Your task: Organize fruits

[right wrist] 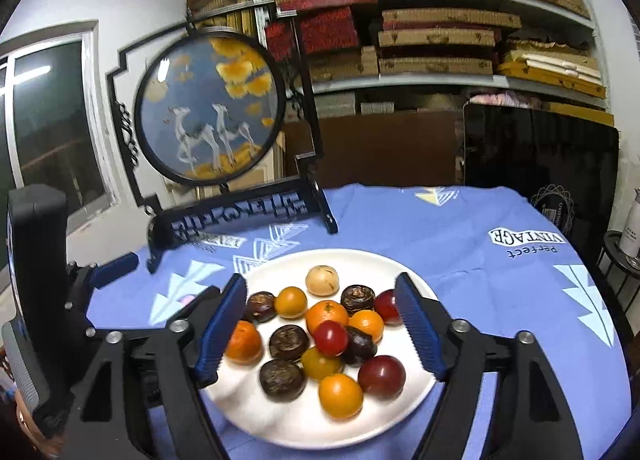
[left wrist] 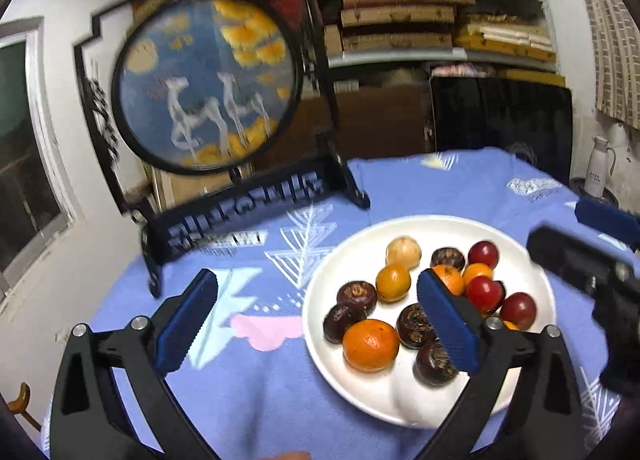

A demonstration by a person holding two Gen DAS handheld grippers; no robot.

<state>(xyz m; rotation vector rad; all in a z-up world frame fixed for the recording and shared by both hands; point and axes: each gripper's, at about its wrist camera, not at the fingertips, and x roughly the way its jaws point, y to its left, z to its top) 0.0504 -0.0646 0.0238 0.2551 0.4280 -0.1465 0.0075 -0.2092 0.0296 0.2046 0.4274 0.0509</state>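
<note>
A white plate point(left wrist: 524, 264) point(right wrist: 280, 420) sits on the blue tablecloth and holds several small fruits: oranges point(left wrist: 371, 345) point(right wrist: 340, 396), dark red plums point(left wrist: 518, 310) point(right wrist: 381, 376), dark brown round fruits point(left wrist: 357, 295) point(right wrist: 282, 379) and one pale beige fruit point(left wrist: 403, 252) point(right wrist: 322, 280). My left gripper point(left wrist: 320, 324) is open and empty, above the plate's left edge. My right gripper point(right wrist: 322, 328) is open and empty, hovering over the plate with the fruits between its fingers. The right gripper's body also shows at the right of the left wrist view point(left wrist: 592, 272).
A black-framed round deer screen point(left wrist: 206, 88) point(right wrist: 210, 108) stands at the table's back left. Shelves with boxes point(right wrist: 436, 36) fill the back wall. A dark panel point(right wrist: 540, 156) leans behind the table. A white flask point(left wrist: 600, 168) stands at the right.
</note>
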